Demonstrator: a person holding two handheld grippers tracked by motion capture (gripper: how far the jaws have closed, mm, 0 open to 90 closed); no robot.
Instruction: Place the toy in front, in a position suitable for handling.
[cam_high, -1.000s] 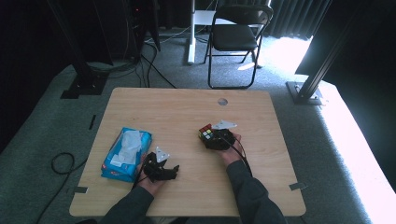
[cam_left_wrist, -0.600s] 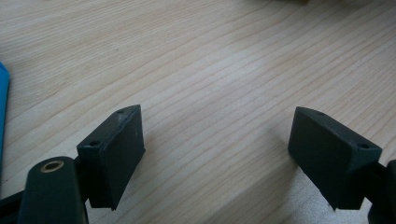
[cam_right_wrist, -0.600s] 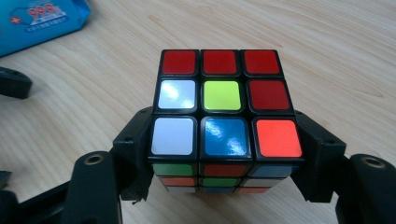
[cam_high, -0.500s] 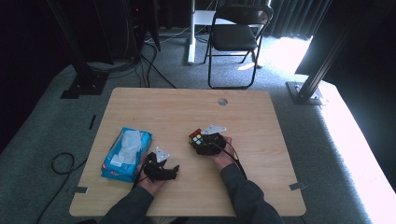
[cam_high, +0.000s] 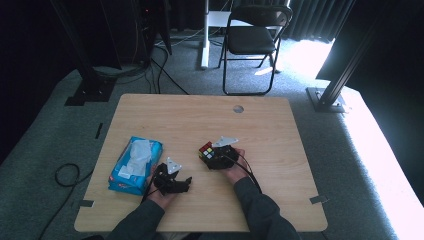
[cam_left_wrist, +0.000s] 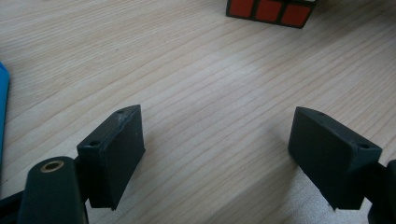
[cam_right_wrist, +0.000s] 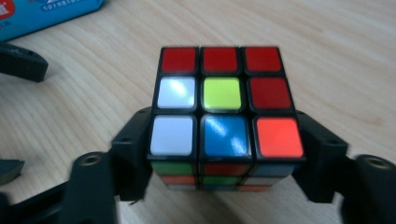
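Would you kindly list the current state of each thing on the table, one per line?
Puzzle cube: scrambled, resting on the table between the right gripper's jaws.
Right gripper: jaws just opened further, flanking the cube.
Left gripper: open, empty.
Tissue pack: lying flat, tissue sticking out.

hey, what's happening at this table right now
A person seated at a wooden table holds a gripper in each hand. The right gripper has a Rubik's cube between its jaws, which have just been opening; whether the pads press on the cube I cannot tell. The left gripper sits open over bare wood, holding nothing. A blue tissue pack lies on the table beside the left gripper.
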